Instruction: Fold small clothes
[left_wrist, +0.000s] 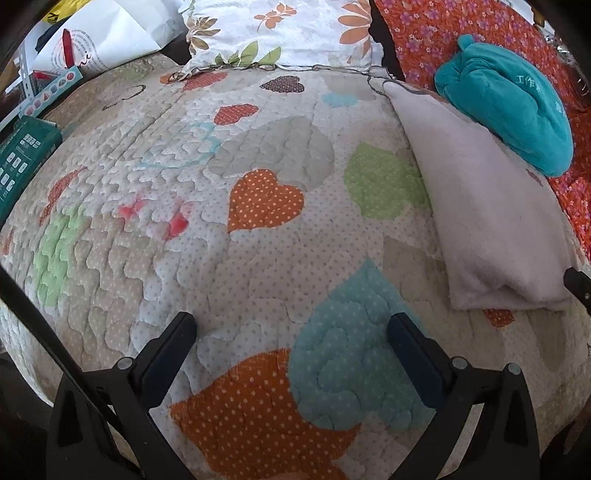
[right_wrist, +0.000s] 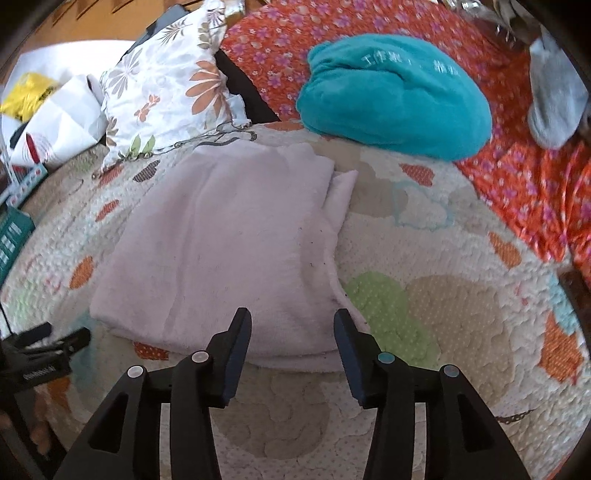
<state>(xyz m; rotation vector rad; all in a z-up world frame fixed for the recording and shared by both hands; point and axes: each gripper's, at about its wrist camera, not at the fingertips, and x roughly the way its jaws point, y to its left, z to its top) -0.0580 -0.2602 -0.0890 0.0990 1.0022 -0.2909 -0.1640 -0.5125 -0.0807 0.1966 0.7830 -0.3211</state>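
A pale pink fleece garment (right_wrist: 229, 251) lies folded flat on the heart-patterned quilt (right_wrist: 443, 295). In the left wrist view the garment (left_wrist: 487, 206) sits at the right. My right gripper (right_wrist: 291, 317) is open and empty, its fingertips just above the garment's near edge. My left gripper (left_wrist: 291, 321) is open and empty over bare quilt (left_wrist: 221, 258), left of the garment. The left gripper also shows at the left edge of the right wrist view (right_wrist: 48, 343). A teal fleece garment (right_wrist: 395, 96) lies bundled behind the pink one, also seen in the left wrist view (left_wrist: 513, 107).
A floral pillow (right_wrist: 170, 88) stands at the back. An orange flowered cover (right_wrist: 517, 177) lies at the right with a grey sock (right_wrist: 557, 99) on it. A white paper bag (left_wrist: 107, 40) and a green box (left_wrist: 22, 155) sit at the left edge.
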